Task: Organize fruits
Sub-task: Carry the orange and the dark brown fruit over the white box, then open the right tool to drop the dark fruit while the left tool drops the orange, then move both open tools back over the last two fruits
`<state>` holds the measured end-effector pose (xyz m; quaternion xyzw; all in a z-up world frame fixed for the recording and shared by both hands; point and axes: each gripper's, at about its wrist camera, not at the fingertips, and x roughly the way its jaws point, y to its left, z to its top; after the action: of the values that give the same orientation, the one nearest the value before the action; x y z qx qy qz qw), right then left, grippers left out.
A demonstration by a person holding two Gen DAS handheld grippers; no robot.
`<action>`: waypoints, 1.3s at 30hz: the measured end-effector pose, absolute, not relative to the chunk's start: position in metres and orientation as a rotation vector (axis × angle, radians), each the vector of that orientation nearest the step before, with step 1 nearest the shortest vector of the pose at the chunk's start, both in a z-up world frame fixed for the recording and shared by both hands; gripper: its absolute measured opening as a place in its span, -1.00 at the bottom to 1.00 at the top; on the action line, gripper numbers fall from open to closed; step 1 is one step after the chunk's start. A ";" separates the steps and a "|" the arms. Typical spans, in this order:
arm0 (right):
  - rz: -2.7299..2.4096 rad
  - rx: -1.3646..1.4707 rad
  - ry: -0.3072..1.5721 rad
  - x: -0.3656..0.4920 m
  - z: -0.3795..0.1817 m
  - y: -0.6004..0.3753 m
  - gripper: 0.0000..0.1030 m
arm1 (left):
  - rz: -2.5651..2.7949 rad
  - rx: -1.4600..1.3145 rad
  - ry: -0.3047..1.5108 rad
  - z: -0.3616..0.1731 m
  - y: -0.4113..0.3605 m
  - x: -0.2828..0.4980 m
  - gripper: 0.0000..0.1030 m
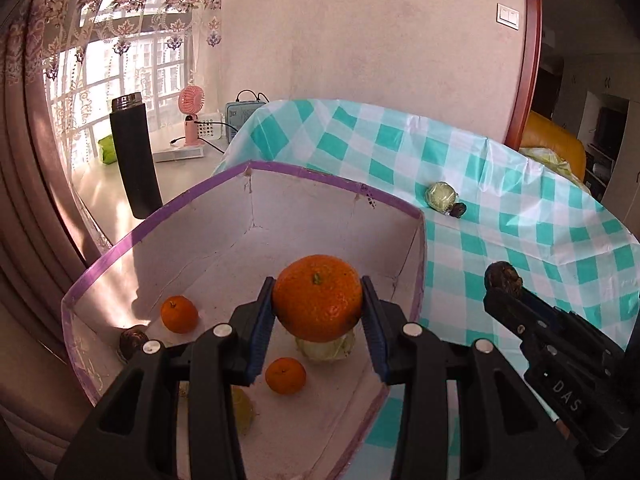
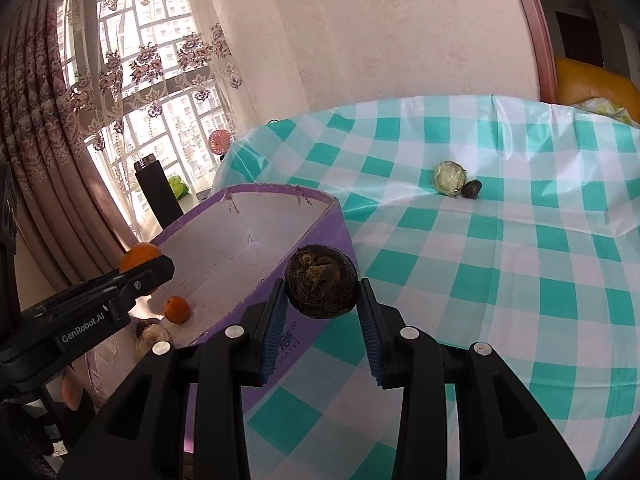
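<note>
1. Covering the table, a teal-and-white checked cloth (image 2: 520, 280) carries a purple-rimmed box (image 1: 280, 168).
2. The left gripper (image 1: 318, 312) hangs over the box, jaws clenched on a large orange (image 1: 318, 298).
3. The right gripper (image 2: 322, 304) hangs just outside the box wall, grasping a dark brown round fruit (image 2: 322, 280).
4. In the box lie two small oranges (image 1: 179, 314), a pale green fruit (image 1: 326, 350) and a dark one.
5. On the cloth, well apart, a green fruit (image 2: 450, 178) touches a small dark fruit (image 2: 472, 189).

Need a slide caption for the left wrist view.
Left claw holds an orange above the purple-rimmed box.
</note>
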<state>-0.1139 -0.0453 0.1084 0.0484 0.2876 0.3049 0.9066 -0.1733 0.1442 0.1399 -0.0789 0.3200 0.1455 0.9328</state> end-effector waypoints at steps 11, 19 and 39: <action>0.764 -0.201 0.631 -0.098 0.130 0.072 -0.29 | 0.377 -0.174 0.874 0.097 0.204 -0.179 -0.20; 0.720 -0.372 0.786 -0.068 0.090 0.129 -0.30 | 0.374 -0.200 0.939 0.084 0.218 -0.178 -0.20; 0.741 -0.407 0.809 -0.066 0.075 0.137 -0.15 | 0.352 -0.213 0.926 0.083 0.214 -0.177 0.48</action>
<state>-0.0664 0.1366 0.0748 -0.1921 0.3819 0.3499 0.8335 -0.1767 0.2142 0.0835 -0.1022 0.4433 0.1684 0.8745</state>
